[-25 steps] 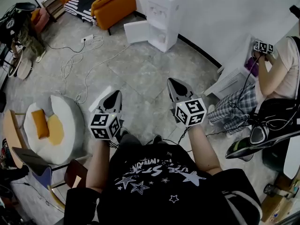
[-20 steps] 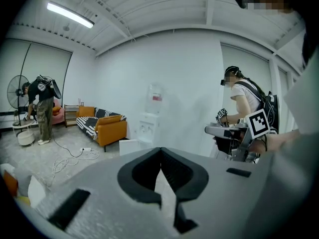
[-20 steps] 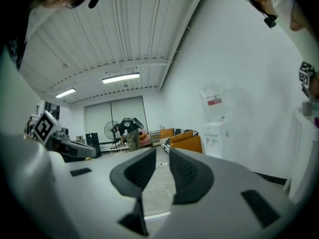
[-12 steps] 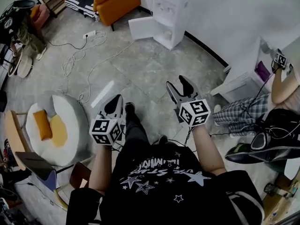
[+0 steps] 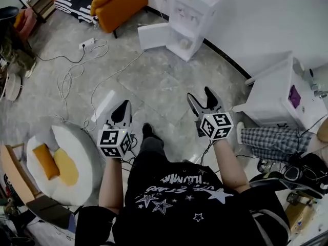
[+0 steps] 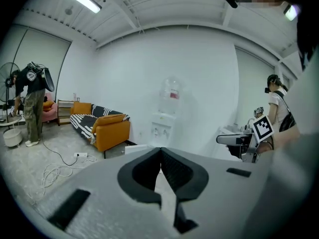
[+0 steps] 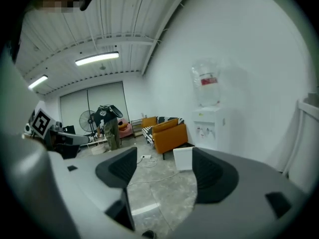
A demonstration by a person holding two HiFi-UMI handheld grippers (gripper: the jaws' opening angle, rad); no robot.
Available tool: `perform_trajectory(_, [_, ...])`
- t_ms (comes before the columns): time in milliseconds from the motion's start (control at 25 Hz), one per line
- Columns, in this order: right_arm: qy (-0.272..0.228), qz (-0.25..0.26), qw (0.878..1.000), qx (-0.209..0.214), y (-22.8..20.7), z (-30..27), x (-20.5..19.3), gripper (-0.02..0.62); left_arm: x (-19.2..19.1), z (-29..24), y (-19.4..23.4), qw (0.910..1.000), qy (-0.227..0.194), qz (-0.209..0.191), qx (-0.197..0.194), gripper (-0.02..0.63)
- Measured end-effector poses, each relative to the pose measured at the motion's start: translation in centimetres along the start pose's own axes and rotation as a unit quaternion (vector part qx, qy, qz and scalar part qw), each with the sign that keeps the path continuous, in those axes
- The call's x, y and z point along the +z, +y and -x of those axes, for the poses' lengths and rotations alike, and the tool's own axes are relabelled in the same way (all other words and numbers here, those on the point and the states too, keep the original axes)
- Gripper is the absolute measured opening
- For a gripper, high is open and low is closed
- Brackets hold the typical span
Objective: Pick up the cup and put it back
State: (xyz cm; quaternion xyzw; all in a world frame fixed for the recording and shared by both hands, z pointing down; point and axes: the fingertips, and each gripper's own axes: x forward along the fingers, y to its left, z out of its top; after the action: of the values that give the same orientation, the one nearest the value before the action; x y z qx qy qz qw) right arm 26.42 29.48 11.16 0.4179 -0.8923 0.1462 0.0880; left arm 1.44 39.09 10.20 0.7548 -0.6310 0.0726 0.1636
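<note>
No cup shows clearly in any view. A white water dispenser (image 5: pixel 187 14) stands against the far wall with its lower door (image 5: pixel 154 36) swung open; a small pale thing in that compartment is too small to tell. My left gripper (image 5: pixel 123 108) is held out over the floor with its jaws shut and empty; its pads meet tip to tip in the left gripper view (image 6: pixel 160 151). My right gripper (image 5: pixel 201 95) is beside it; its jaws have just been opening and stand wide with nothing between them, only floor showing (image 7: pixel 164 156). Both point toward the dispenser (image 7: pixel 207 118).
An orange sofa (image 5: pixel 118 1) is at the back left, with cables (image 5: pixel 77 70) trailing over the grey floor. A white cabinet (image 5: pixel 279 94) stands at the right, beside a seated person's legs (image 5: pixel 266 137). A round white cushion (image 5: pixel 69 158) lies at left. Another person stands by a fan (image 6: pixel 32 103).
Both grippers and the view have moved forward toward the water dispenser. The right gripper's jaws went from shut to wide open. The left gripper stayed shut.
</note>
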Motion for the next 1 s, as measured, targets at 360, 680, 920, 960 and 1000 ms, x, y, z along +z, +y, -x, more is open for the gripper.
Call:
perform_trajectory(360, [-0.005, -0.031, 0.993, -0.11, -3.2, -10.4, 5.0, 0.344, 3.9, -10.0, 9.4, 0.9944, 0.049, -0.027, -0.09, 0.009])
perform_trajectory(680, [0.009, -0.041, 0.983, -0.18, -8.5, -15.1, 5.2, 0.33, 5.7, -18.3, 12.7, 0.9904, 0.056, -0.034, -0.122, 0.009])
perform_trajectory(920, [0.018, -0.058, 0.982, -0.178, -11.6, -22.1, 0.7, 0.253, 4.1, -22.9, 14.2, 0.9897, 0.064, -0.039, -0.122, 0.009])
perform_trajectory(960, [0.02, -0.06, 0.981, -0.181, -12.4, -23.6, -0.4, 0.249, 3.7, -23.7, 14.7, 0.9902, 0.065, -0.036, -0.118, 0.009])
perform_trajectory(1000, [0.024, -0.062, 0.98, -0.185, -13.4, -25.4, -1.6, 0.249, 3.3, -24.8, 15.3, 0.9909, 0.066, -0.032, -0.113, 0.009])
